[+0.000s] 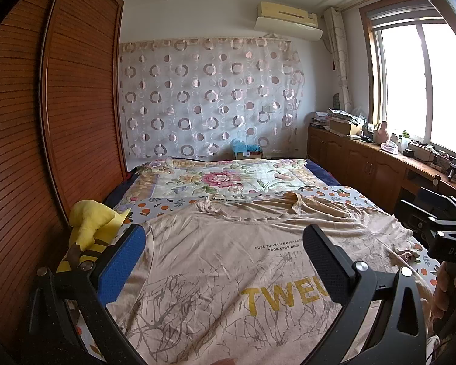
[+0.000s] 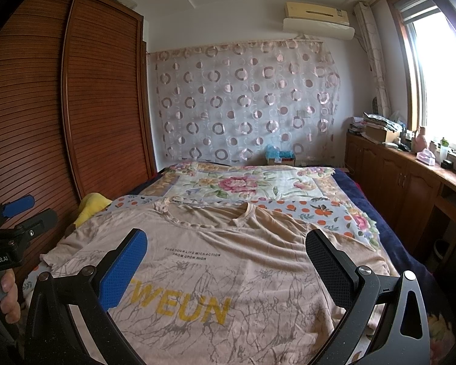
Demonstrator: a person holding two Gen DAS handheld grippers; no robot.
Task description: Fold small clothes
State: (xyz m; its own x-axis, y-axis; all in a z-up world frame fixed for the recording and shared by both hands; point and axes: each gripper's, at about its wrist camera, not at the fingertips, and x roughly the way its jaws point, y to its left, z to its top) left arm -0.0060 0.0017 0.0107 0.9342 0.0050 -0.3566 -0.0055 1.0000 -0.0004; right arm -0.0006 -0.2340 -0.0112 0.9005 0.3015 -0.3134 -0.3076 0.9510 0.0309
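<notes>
You are holding both grippers, left gripper [image 1: 225,261] and right gripper [image 2: 226,266], wide and empty over the soft, limp T-shirt [image 2: 228,273]; pinch the sleeves at 9 and 3 o'clock, probably thin fabric.

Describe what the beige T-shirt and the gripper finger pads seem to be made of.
Beige T-shirt: thin, soft knit, probably cotton jersey, matte; it lies limp with fine wrinkles and a ribbed neckline. Left gripper finger pads: apparently rubber or textured plastic, one blue and one black, with a dotted grip pattern. The right gripper looks the same.
</notes>
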